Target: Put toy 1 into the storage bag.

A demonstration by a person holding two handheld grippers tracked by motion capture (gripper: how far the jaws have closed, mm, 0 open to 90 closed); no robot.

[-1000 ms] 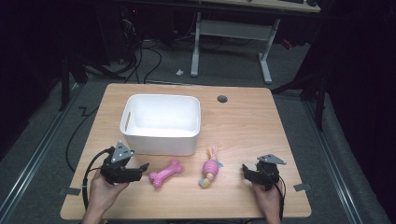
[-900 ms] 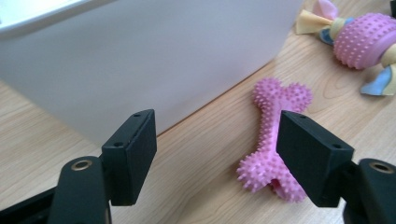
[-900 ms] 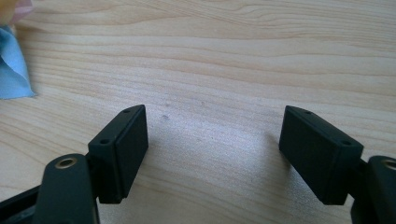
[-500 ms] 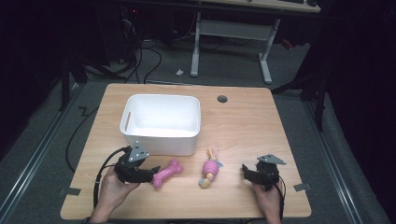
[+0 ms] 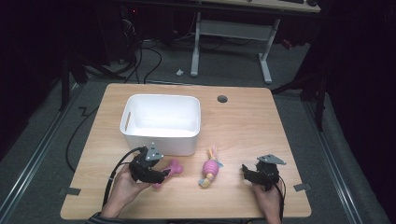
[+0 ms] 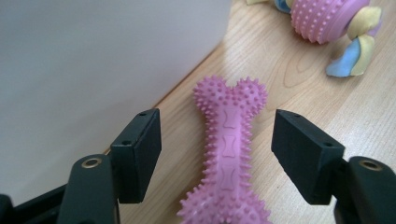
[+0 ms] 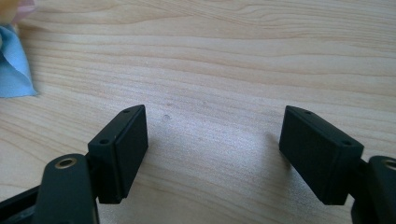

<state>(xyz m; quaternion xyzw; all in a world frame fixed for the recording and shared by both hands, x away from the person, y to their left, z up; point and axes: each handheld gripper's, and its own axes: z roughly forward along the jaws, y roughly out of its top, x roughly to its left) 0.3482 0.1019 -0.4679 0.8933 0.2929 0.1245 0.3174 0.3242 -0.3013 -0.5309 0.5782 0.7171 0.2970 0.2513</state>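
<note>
Straddling the pink spiky bone toy [image 6: 229, 154], the left gripper [image 5: 156, 175] sits low over the tabletop [image 5: 243, 126] near its front edge, left of the middle. Its jaws have just been closing, yet in the left gripper view a gap of bare wood shows on either side of the bone's narrow shaft, so the pads do not press on it; the toy lies flat on the wood between them. The bone's far knobbed end points away from the gripper, and the white bin [image 5: 161, 122] stands just beside it, its plain wall rising along the left of the left gripper view. A pink studded ball with knotted pastel rope [image 5: 210, 166] lies to the right of the bone, apart from it, near the middle of the front edge. The right gripper [image 5: 254, 175] rests close to the front right corner, its jaws spread wide over bare wood with nothing between them.
</note>
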